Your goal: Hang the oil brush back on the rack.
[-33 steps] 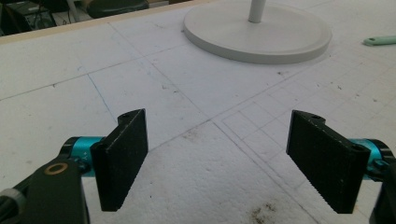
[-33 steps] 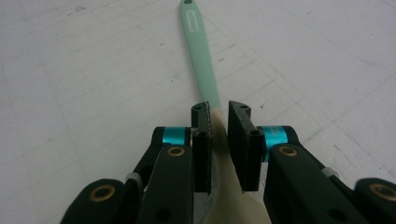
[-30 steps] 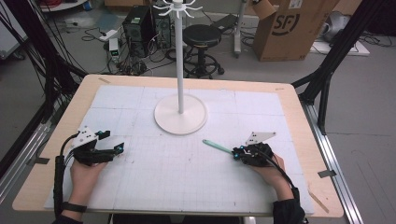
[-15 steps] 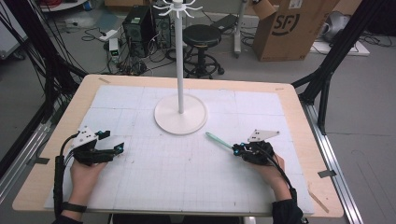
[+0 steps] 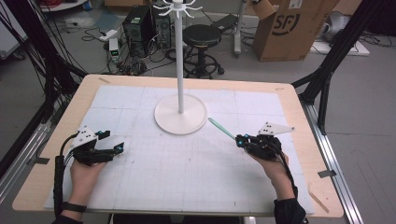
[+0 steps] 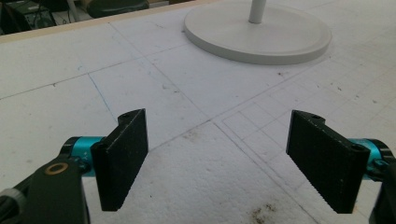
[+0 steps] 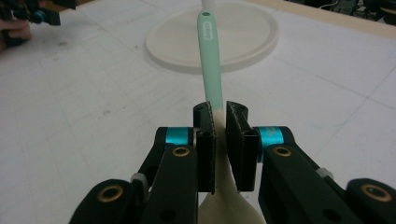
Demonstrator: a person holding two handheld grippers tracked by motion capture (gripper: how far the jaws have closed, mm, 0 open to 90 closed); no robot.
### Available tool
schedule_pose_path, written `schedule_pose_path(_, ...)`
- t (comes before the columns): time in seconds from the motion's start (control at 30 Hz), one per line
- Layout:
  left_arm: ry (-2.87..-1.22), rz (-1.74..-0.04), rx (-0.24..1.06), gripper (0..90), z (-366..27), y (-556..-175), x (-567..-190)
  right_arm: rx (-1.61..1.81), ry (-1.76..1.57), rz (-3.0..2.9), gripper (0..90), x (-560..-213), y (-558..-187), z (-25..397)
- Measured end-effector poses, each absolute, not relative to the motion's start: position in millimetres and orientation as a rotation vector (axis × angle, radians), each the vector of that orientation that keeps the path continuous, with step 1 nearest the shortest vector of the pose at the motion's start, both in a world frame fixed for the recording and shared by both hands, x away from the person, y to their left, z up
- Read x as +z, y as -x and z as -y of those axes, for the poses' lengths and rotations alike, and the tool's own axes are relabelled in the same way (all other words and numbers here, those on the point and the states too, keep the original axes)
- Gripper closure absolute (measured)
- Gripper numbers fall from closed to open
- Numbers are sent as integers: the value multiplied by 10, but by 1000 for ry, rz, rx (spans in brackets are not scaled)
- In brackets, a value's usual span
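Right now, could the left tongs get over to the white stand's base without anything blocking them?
Probably yes. The left tongs are open and hold nothing, and only bare mat lies between them and the stand's base. The green-handled utensil sits in the right tongs, off that path.

Spatula point(image 7: 211, 60) head, perhaps cream, cut off below the jaws; handle lettering illegible

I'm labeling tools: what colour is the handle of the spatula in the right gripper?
Mint green handle, clearest in the right gripper view.
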State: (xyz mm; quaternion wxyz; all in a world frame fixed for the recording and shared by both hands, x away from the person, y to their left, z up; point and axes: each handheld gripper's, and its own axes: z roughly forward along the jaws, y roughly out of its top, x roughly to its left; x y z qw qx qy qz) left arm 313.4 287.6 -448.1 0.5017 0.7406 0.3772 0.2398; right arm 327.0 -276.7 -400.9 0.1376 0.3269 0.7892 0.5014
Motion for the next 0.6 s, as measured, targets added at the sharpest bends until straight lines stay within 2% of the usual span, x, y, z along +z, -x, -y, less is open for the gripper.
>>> schedule_pose_path(0.6,-1784,-912,572,188,-2889,-3137,-4480,1610,-862,-2146,827,-2968,-3380,2630)
